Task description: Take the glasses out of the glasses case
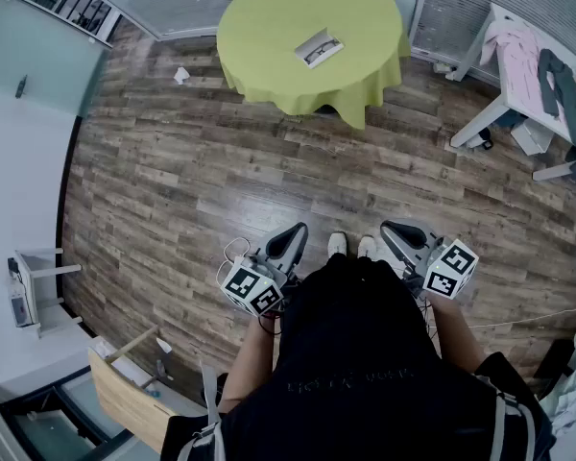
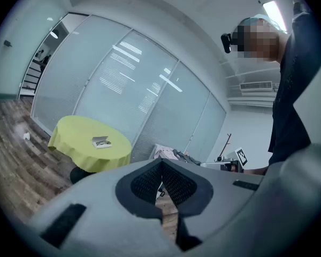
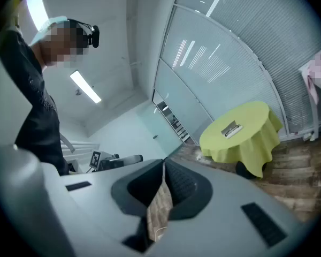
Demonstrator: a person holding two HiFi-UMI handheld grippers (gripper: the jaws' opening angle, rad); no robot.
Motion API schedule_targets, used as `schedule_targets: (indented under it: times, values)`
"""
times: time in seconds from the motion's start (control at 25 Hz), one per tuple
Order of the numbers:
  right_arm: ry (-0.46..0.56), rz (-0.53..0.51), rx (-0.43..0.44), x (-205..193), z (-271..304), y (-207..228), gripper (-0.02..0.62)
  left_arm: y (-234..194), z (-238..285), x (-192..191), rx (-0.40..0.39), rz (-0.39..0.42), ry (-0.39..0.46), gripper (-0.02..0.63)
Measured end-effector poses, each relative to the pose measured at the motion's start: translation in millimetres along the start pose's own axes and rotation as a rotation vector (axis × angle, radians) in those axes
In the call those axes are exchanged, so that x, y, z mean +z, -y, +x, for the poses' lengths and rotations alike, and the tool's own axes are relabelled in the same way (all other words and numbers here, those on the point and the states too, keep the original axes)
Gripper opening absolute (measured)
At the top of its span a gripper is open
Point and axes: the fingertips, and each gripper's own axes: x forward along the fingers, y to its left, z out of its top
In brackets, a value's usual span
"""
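Green table (image 1: 269,36) — open glasses case (image 1: 319,48), glasses (image 1: 321,55) inside

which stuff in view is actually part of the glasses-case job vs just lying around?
Job:
- glasses case, open on the green-clothed round table
- left claw and right claw, both shut and empty, near the person's body

Lying about:
- clothes on the white table
- white scrap on the floor
- wooden box
- white stand

A round table (image 1: 269,27) in a lime-green cloth is standing on the wood floor (image 1: 173,181), glasses case (image 1: 319,48) lying on top.
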Motion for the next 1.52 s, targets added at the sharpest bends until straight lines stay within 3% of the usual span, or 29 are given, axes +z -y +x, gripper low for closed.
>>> schedule_targets:
  times: [0.52, 0.8, 1.16, 1.52]
  values:
    - [0.063, 0.004, 0.051, -0.9, -20.9, 3.4, 0.035, 27.1, -11.2, 5.3, 0.040, 0.051, 0.036, 0.017]
    - [0.048, 0.025, 0.046, -2.5, -27.9, 12.9, 0.035, 24.7, -10.9, -5.1, 0.060, 0.036, 0.038, 0.017]
    - [0.024, 0.068, 0.012, 3.9, -13.5, 40.5, 0.035, -3.5, 22.8, 2.8, 0.035, 0.020, 0.040, 0.017]
    - [0.019, 0.073, 0.016, 44.4, 40.0, 68.0, 0.035, -55.5, 60.8, 31.8, 0.010, -0.017, 0.051, 0.017]
